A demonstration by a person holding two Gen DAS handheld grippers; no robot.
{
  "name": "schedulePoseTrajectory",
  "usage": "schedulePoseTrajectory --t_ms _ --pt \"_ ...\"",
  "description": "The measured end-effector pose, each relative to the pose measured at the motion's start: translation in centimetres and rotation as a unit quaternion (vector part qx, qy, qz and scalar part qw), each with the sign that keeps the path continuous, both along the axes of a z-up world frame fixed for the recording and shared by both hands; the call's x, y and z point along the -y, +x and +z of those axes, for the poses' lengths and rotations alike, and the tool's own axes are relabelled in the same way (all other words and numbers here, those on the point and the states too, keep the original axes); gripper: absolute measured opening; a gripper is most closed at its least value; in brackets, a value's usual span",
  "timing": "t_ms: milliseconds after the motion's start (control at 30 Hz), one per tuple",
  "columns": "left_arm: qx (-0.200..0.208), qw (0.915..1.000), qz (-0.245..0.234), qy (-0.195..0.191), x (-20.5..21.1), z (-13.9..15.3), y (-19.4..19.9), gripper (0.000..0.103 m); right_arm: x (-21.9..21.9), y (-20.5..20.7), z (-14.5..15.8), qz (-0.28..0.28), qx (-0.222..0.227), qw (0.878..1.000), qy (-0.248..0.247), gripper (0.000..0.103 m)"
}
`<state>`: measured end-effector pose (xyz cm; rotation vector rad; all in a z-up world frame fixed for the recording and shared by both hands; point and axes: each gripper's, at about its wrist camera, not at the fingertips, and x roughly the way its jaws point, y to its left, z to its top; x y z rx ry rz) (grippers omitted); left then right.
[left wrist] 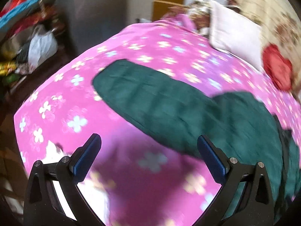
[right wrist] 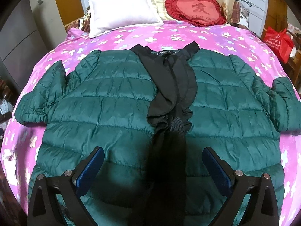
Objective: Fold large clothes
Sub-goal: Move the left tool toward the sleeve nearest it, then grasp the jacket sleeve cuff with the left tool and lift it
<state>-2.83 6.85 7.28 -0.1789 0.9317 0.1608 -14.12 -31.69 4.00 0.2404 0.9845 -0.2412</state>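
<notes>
A dark green quilted jacket (right wrist: 116, 101) lies front up and spread flat on a bed with a pink flowered cover (right wrist: 216, 35). Its black front trim (right wrist: 175, 79) runs down the middle, and both sleeves lie out to the sides. My right gripper (right wrist: 153, 155) is open above the jacket's lower front, nothing between its fingers. In the blurred left wrist view the jacket's left sleeve (left wrist: 150, 96) stretches across the pink cover (left wrist: 56, 101). My left gripper (left wrist: 149, 143) stands open near the sleeve's lower edge, holding nothing.
A white pillow (right wrist: 124, 13) and a red heart-shaped cushion (right wrist: 195, 7) rest at the head of the bed. A red bag (right wrist: 278, 41) stands at the right. A grey cabinet (left wrist: 97, 13) and piled clothes and bags (left wrist: 28, 37) lie left of the bed.
</notes>
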Motion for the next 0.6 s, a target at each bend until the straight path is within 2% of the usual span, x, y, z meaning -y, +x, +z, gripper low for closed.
schedulePoseTrajectory --t_ms 233,300,500,600 --pt "-0.034 0.9971 0.065 -0.022 -6.1 -2.9 5.8 0.102 0.2 0.5 0.7 0.0 0.009 1.0 -0.005 0.103" --pt "-0.04 0.9954 0.085 -0.017 -7.5 -3.7 7.1 0.102 0.0 0.7 0.7 0.004 0.009 1.0 -0.008 0.103" --pt "-0.052 0.9939 0.096 -0.015 -8.6 -5.2 9.7 0.102 -0.9 1.3 0.0 0.019 -0.004 1.0 -0.012 0.103" --pt "-0.052 0.9922 0.104 -0.047 -9.2 -6.1 10.5 0.102 -1.1 1.6 -0.3 0.025 -0.008 0.999 -0.02 0.103"
